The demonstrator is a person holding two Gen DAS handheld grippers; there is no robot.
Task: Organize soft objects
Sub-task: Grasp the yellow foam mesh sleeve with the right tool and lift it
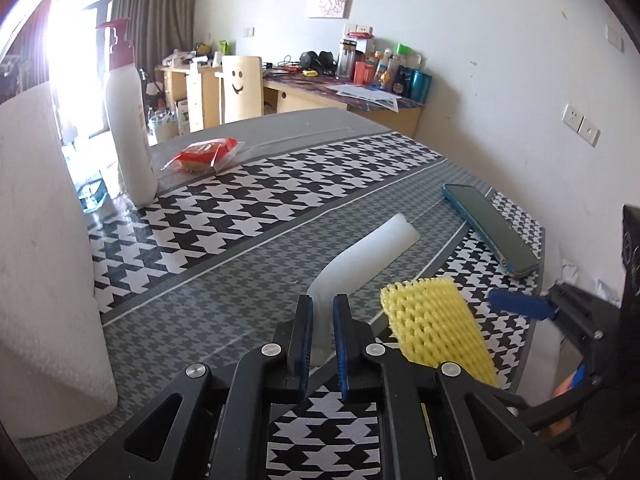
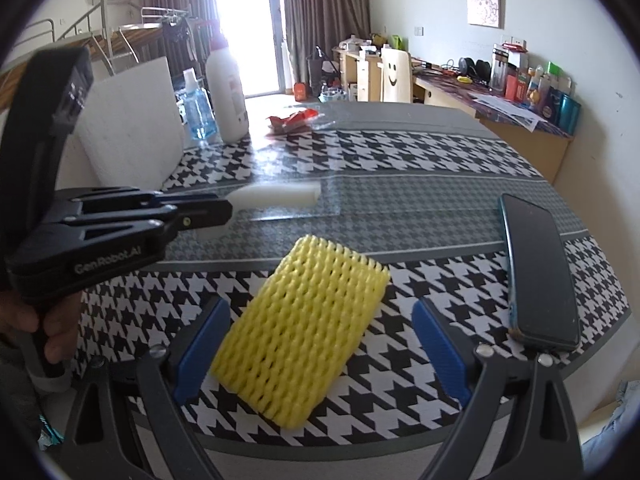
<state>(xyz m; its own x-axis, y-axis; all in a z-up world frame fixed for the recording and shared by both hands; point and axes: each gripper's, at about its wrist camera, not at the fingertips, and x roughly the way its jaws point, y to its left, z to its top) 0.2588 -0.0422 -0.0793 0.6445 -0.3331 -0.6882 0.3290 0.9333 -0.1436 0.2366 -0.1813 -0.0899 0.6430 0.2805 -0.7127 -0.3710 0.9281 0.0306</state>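
My left gripper (image 1: 322, 305) is shut on the near end of a white foam strip (image 1: 370, 254), which bends up off the table; it also shows in the right wrist view (image 2: 280, 194). A yellow foam net sleeve (image 1: 436, 326) lies flat on the houndstooth cloth just right of it. My right gripper (image 2: 320, 344) is open, its blue fingers either side of the yellow sleeve (image 2: 302, 336) without touching it. In the left wrist view only one blue finger (image 1: 520, 305) of the right gripper shows at the right.
A dark phone (image 2: 538, 270) lies at the table's right edge. A big white foam block (image 1: 44, 264), a white pump bottle (image 1: 130, 128), a blue bottle (image 2: 197, 110) and a red wrapped snack (image 1: 204, 154) stand at the far left. A desk with clutter is behind.
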